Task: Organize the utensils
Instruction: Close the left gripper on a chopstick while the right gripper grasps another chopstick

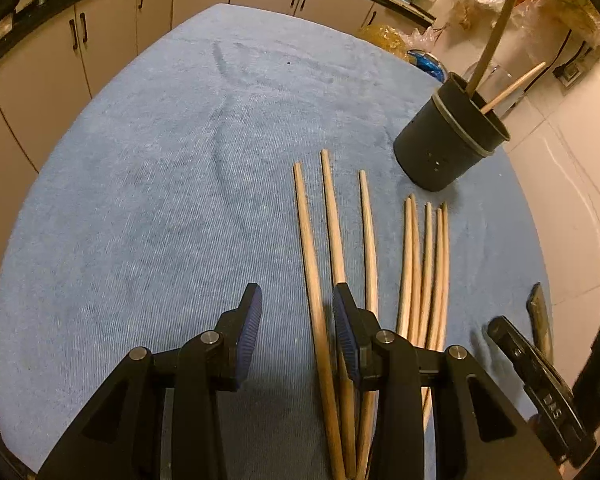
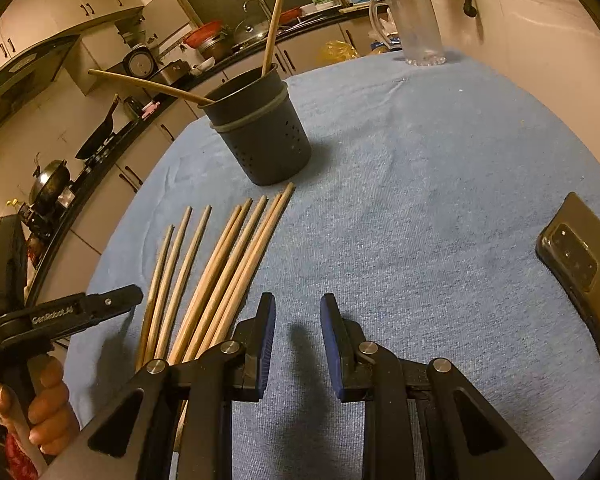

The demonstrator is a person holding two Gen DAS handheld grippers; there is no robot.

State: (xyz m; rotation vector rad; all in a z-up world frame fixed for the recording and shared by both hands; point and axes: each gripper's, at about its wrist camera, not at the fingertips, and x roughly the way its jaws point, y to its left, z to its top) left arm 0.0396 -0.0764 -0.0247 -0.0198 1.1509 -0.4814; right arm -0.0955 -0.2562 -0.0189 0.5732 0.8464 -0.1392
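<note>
Eight chopsticks [image 1: 332, 216] loose on cloth [image 1: 160, 200], two in holder [image 1: 448, 140]

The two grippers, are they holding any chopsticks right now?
No. The left gripper has one chopstick lying between its open fingers, not pinched. The right gripper is open over bare cloth.

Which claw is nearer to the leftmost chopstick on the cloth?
Left. The left claw has the leftmost chopstick passing between its open jaws. The right claw hovers over bare cloth, right of the whole row.
</note>
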